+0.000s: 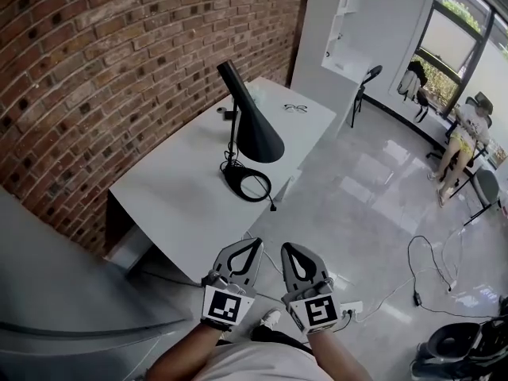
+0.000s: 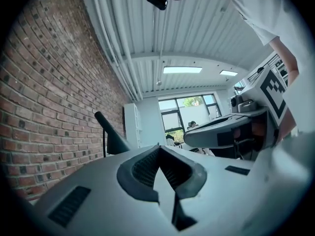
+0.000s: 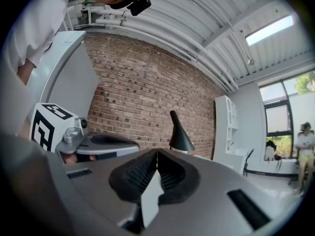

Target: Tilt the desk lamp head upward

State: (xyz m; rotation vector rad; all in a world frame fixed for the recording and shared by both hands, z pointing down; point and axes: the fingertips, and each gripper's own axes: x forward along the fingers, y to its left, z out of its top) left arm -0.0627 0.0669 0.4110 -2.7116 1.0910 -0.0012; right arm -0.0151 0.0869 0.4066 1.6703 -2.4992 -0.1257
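Two grippers sit side by side above the floor, short of the desk: the left gripper (image 1: 255,245) and the right gripper (image 1: 289,249), each with its jaws pressed together on nothing. Beyond them one white desk (image 1: 175,205) stands against a brick wall (image 1: 95,70). On it are one black desk lamp (image 1: 255,133), its cone head opening downward, and farther back one pair of glasses (image 1: 295,108).

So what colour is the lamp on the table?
Black all over. The desk lamp shows best in the head view.
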